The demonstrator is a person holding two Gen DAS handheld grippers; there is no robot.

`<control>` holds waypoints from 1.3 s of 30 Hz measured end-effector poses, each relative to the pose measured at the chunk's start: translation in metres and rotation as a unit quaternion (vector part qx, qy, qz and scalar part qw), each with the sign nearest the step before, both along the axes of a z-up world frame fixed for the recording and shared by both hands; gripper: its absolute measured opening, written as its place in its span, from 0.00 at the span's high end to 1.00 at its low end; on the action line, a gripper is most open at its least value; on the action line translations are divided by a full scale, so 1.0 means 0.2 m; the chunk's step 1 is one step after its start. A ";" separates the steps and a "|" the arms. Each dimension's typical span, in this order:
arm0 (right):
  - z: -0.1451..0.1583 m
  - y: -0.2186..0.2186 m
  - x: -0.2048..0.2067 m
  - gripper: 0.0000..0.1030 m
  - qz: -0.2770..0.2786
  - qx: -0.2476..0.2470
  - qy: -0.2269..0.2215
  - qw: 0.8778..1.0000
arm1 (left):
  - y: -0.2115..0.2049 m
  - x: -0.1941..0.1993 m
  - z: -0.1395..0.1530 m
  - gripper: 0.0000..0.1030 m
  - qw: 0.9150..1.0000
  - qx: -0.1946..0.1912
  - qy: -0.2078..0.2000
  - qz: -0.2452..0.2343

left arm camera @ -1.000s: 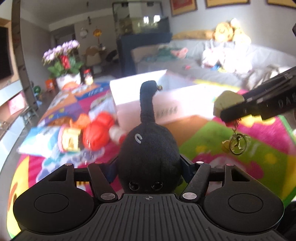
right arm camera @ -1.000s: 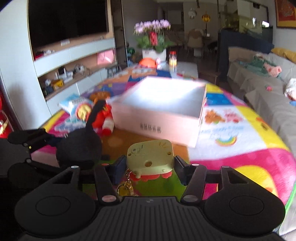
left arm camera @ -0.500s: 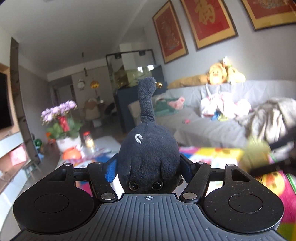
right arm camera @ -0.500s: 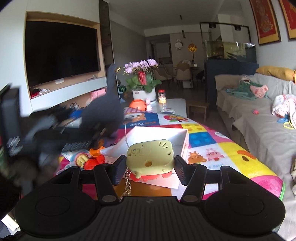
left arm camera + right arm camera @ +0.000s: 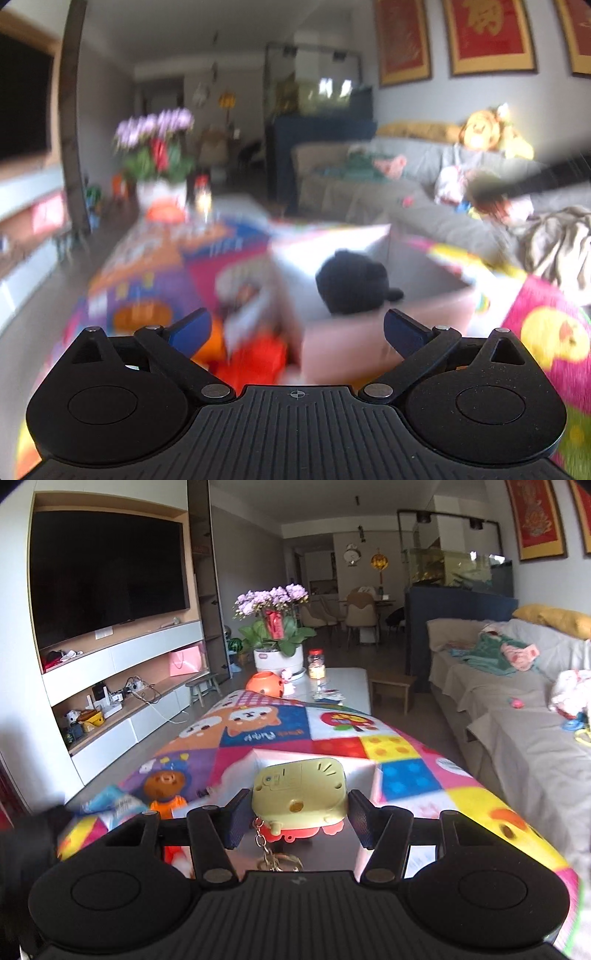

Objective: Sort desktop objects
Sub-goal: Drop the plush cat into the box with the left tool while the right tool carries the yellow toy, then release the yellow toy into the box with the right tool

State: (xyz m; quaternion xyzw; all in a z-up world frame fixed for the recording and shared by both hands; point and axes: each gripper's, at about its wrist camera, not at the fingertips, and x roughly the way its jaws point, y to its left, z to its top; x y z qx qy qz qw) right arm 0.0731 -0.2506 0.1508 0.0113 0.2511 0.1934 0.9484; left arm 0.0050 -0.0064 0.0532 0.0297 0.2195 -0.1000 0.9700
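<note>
In the left wrist view my left gripper (image 5: 295, 328) is open and empty, its blue pads spread wide. The black plush toy (image 5: 352, 282) lies inside the open white box (image 5: 391, 332) just ahead of it. The view is blurred by motion. In the right wrist view my right gripper (image 5: 295, 818) is shut on a yellow toy keychain (image 5: 299, 792) with a pink base and a gold clasp hanging below. The white box's rim (image 5: 280, 755) shows just beyond that toy. The right gripper also shows as a dark blurred bar in the left view (image 5: 517, 186).
A red and orange toy (image 5: 258, 360) lies left of the box on the colourful play mat (image 5: 266, 723). An orange doll (image 5: 166, 790) and a blue snack bag (image 5: 110, 803) lie at the left. A flower pot (image 5: 277, 653), jar and orange ball stand at the far end. A sofa (image 5: 517, 709) runs along the right.
My left gripper has opened and let go of the black plush, which now lies in the box. The right gripper keeps hold of the yellow toy and has moved over the box.
</note>
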 end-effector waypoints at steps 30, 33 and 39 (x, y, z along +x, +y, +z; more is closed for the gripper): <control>-0.61 0.75 -0.11 0.80 0.142 -0.127 0.087 0.978 | 0.49 -0.18 -0.11 0.00 0.984 -0.037 0.047 0.170; -0.56 0.64 -0.17 0.80 0.139 -0.122 0.081 0.979 | 0.46 -0.17 -0.12 0.00 0.986 -0.037 0.048 0.157; -0.41 0.34 -0.24 0.80 0.089 -0.084 0.080 0.989 | 0.31 -0.16 -0.14 0.00 0.992 -0.030 0.054 0.114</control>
